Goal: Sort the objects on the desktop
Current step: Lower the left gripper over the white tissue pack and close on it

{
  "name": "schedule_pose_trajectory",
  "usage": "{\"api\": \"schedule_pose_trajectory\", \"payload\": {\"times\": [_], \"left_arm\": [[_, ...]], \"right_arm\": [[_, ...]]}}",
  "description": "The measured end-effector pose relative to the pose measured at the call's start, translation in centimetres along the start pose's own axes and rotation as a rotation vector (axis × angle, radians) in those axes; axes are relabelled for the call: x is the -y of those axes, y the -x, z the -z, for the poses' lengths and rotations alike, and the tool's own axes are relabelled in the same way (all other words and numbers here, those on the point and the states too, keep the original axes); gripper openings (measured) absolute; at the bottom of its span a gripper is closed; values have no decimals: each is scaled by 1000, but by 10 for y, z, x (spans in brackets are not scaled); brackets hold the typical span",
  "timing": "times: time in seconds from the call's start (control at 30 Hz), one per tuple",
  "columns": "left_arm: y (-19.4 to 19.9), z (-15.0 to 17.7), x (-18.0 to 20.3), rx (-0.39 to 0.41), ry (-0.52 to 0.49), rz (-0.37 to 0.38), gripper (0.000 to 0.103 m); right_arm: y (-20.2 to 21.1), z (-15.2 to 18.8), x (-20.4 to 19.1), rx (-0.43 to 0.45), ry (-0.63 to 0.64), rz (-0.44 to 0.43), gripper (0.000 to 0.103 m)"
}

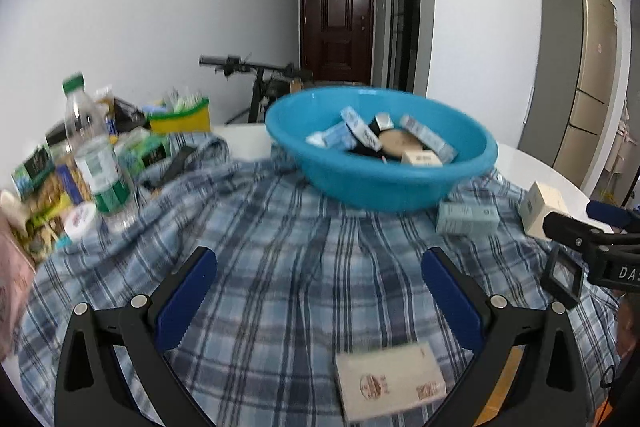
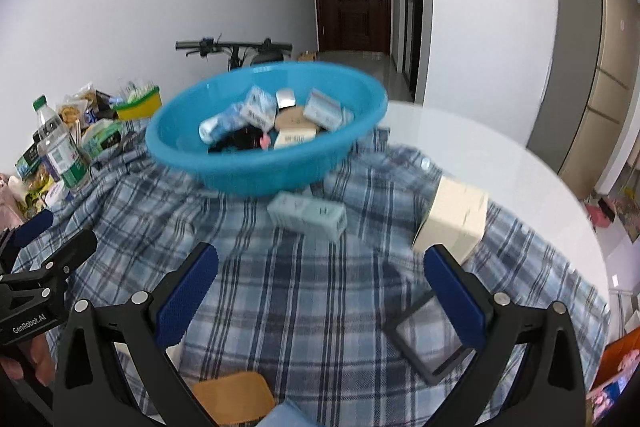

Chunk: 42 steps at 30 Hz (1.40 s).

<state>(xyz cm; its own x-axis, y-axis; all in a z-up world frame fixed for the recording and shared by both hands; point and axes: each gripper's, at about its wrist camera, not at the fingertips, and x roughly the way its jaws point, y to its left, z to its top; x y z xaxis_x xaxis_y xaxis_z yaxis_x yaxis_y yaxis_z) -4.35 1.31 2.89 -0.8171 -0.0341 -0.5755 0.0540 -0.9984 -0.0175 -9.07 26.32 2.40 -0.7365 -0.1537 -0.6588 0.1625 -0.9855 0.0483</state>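
A blue plastic basin (image 1: 384,183) (image 2: 256,171) stands on a plaid cloth (image 1: 288,267) (image 2: 300,299) and holds several small boxes. My left gripper (image 1: 320,267) is open and empty above the cloth, with a beige box (image 1: 390,385) lying near its right finger. My right gripper (image 2: 320,267) is open and empty. In front of it lie a pale blue box (image 2: 308,215), a cream box (image 2: 452,219) and a black square frame (image 2: 428,339). The pale blue box (image 1: 466,219) and cream box (image 1: 540,207) also show in the left wrist view.
Snack packs (image 1: 40,187), a water bottle (image 1: 94,155) and a yellow-green container (image 1: 180,117) crowd the left of the table. A white table top (image 2: 480,155) lies bare to the right. A brown pad (image 2: 236,399) lies at the near edge. A bicycle (image 1: 256,75) stands behind.
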Motion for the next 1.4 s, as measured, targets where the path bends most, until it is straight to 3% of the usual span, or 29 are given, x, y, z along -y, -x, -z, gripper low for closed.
{"api": "schedule_pose_trajectory", "payload": {"times": [0.33,0.93,1.4], "left_arm": [[-10,25,2,-71,-20,3,103],[-15,57,40,-181,-35,89,103],[-39,69,43,-255,-37,60,103]], "right_arm": [[-17,30,13,-84,-20,33,102],[-12,58,9,-102,-30,22,102],[-14,65,13,-119,-53,14,102]]}}
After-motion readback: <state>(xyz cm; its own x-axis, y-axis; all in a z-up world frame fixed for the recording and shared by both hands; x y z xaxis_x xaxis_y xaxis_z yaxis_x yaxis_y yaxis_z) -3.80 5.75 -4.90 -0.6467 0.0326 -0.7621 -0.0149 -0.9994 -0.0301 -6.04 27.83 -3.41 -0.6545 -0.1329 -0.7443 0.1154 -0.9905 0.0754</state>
